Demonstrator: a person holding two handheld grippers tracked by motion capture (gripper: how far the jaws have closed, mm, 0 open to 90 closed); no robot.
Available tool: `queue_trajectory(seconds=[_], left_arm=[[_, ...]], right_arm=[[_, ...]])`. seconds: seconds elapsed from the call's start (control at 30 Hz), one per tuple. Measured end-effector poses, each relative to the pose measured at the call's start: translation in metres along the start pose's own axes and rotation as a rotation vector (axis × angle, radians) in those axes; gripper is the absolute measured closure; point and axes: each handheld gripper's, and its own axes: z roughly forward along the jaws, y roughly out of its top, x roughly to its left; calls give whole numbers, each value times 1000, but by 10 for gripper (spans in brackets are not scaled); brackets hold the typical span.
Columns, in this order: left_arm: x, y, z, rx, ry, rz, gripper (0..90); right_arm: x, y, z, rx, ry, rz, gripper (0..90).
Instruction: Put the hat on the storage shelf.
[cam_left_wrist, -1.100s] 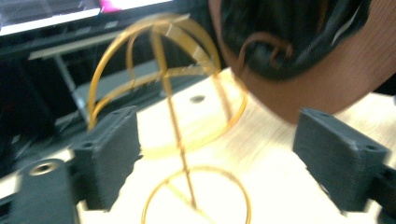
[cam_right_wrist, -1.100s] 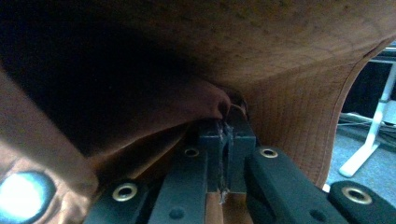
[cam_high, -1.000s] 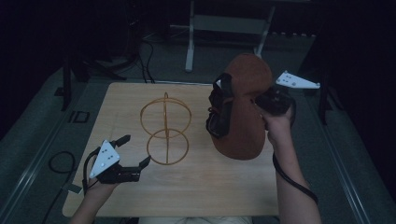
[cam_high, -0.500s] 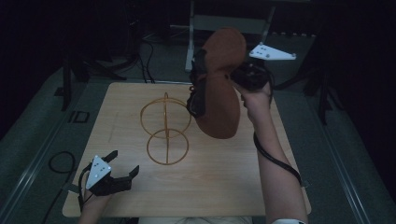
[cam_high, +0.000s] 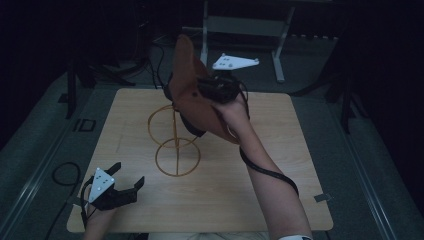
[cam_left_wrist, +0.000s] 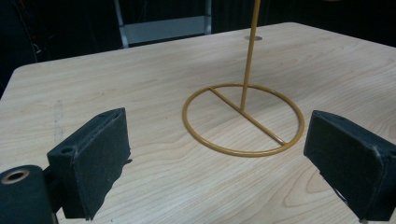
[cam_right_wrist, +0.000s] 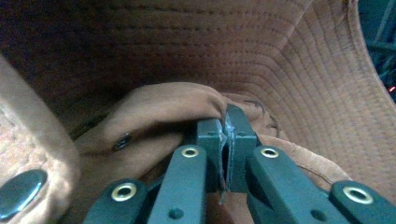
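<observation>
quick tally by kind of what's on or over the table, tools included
brown hat: 1
gold wire stand: 1
tools: 2, the left tool and the right tool
total: 4

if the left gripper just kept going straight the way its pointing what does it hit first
Probably the gold wire stand: its ring base lies on the table dead ahead between the open jaws of the left gripper, though depth is hard to judge.

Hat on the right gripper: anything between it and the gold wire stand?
Nothing visible. The brown hat, pinched shut in the right gripper, hangs in the air over the top of the gold wire stand. The left gripper sits open near the table's front edge, well clear.
</observation>
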Motion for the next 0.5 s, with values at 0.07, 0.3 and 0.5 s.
queue_trajectory(seconds=[0.07, 0.3, 0.5], left_arm=[[1, 0, -1, -7, 6, -5, 77], [1, -2, 0, -4, 2, -19, 79], [4, -4, 0, -6, 2, -40, 79]], right_arm=[[4, -5, 11, 37, 19, -13, 869], [18, -17, 46, 129, 38, -28, 855], [30, -23, 64, 195, 92, -68, 579]])
